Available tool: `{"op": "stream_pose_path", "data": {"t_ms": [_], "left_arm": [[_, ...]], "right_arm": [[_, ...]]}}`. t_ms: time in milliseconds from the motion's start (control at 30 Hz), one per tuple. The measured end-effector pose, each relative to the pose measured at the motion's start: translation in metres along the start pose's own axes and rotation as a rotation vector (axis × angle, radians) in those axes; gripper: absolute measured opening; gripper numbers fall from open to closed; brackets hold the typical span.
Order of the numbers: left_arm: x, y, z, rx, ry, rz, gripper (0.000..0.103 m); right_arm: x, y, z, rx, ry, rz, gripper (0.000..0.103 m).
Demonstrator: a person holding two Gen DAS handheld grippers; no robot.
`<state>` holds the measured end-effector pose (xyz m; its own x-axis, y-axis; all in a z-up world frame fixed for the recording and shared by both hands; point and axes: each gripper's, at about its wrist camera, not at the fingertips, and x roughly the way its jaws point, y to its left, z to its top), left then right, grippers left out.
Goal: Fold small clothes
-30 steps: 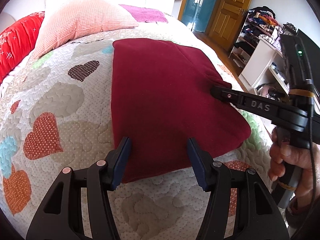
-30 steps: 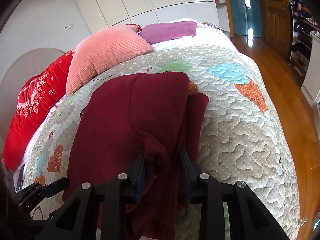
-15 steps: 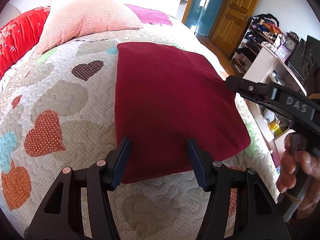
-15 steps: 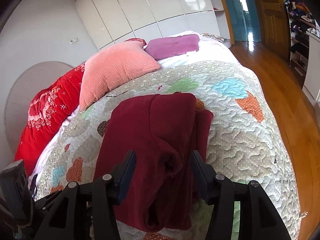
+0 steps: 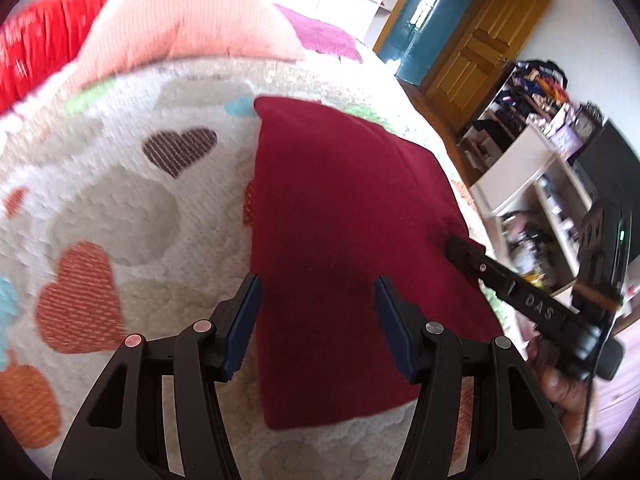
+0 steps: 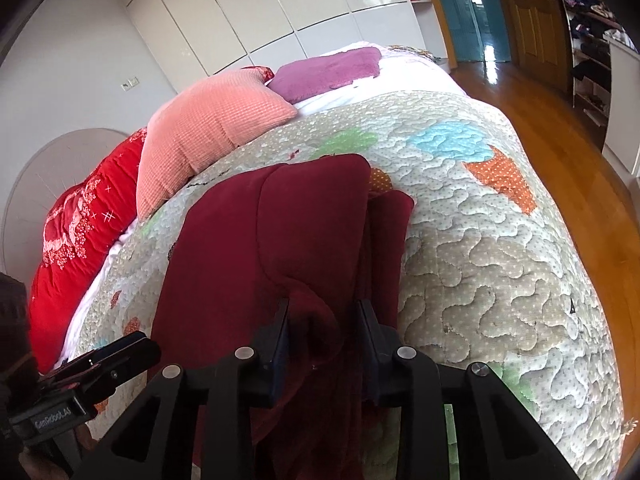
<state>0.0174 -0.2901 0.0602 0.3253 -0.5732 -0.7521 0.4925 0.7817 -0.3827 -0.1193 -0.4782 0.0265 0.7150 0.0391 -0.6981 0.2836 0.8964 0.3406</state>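
On the far side of the room from the bed (image 6: pixel 500 264), the white shelves (image 5: pixel 532 184) are stuffed with clothes and small items too blurred to name. The dark red garment (image 5: pixel 344 248) you are folding lies on the bed's heart-patterned quilt (image 5: pixel 120 208), below the salmon pillow (image 6: pixel 208 128), with the red pillow (image 6: pixel 84 248) and the purple cushion (image 6: pixel 328 68) at the head of the bed. The garment is already folded over itself; a thick fold runs down its right part toward the bed's near edge. Your left gripper (image 5: pixel 318 314) hovers over the garment's near left corner with its jaws standing well apart; the cloth shows between them, but the pads do not press on it, and its left finger (image 5: pixel 244 316) sits at the garment's left edge. Your right gripper (image 6: pixel 322 338) is at the garment's right side, near the bed's edge, and its jaws have just been closing: a bunched ridge of the red cloth sits between them and the pads appear to pinch it. From the left camera, that gripper's tip touches the garment's right edge, with your hand (image 5: pixel 560 384) on its handle.
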Motion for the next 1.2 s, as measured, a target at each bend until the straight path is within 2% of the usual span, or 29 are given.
{"op": "stream_pose_path", "data": {"t_ms": [33, 67, 133, 200, 367, 467, 633, 733, 767, 800, 867, 933, 1000, 1067, 1200], "left_arm": [[0.003, 0.003, 0.001, -0.019, 0.004, -0.016, 0.061], [0.004, 0.005, 0.001, -0.033, -0.006, -0.028, 0.069], [0.007, 0.008, 0.002, -0.057, -0.016, -0.062, 0.076], [0.011, 0.008, 0.003, -0.064, -0.02, -0.075, 0.081], [0.025, 0.005, 0.007, -0.05, 0.002, -0.053, 0.082], [0.034, 0.013, 0.009, -0.083, 0.028, -0.089, 0.082], [0.044, 0.018, 0.015, -0.119, 0.055, -0.138, 0.084], [0.048, 0.017, 0.018, -0.125, 0.059, -0.148, 0.085], [0.048, 0.016, 0.018, -0.127, 0.058, -0.151, 0.085], [0.048, 0.017, 0.018, -0.124, 0.056, -0.153, 0.085], [0.047, 0.018, 0.018, -0.113, 0.051, -0.154, 0.084], [0.043, 0.02, 0.015, -0.102, 0.037, -0.152, 0.076], [0.035, 0.021, 0.013, -0.087, 0.021, -0.148, 0.063], [0.023, 0.022, 0.011, -0.074, 0.007, -0.15, 0.055], [-0.006, 0.023, 0.0, -0.068, -0.004, -0.156, 0.052]], "right_arm": [[0.001, -0.002, 0.0, 0.004, 0.0, -0.006, 0.042], [0.002, -0.004, 0.0, 0.008, 0.0, -0.009, 0.044], [0.003, -0.01, -0.001, 0.023, -0.007, -0.017, 0.06], [0.006, -0.017, -0.002, 0.041, -0.007, -0.016, 0.065], [0.012, -0.026, -0.002, 0.078, 0.005, 0.076, 0.066], [0.018, -0.028, 0.002, 0.08, 0.018, 0.125, 0.066], [0.029, -0.032, 0.006, 0.091, 0.035, 0.192, 0.072], [0.034, -0.031, 0.007, 0.085, 0.038, 0.221, 0.071], [0.036, -0.03, 0.007, 0.085, 0.041, 0.234, 0.069], [0.038, -0.028, 0.007, 0.082, 0.045, 0.247, 0.062], [0.039, -0.025, 0.008, 0.079, 0.044, 0.253, 0.057], [0.036, -0.021, 0.007, 0.068, 0.031, 0.242, 0.05], [0.028, -0.016, 0.006, 0.053, 0.006, 0.223, 0.045], [0.019, -0.009, 0.006, 0.043, -0.013, 0.22, 0.044], [-0.006, 0.01, 0.001, 0.029, -0.025, 0.268, 0.042]]}}
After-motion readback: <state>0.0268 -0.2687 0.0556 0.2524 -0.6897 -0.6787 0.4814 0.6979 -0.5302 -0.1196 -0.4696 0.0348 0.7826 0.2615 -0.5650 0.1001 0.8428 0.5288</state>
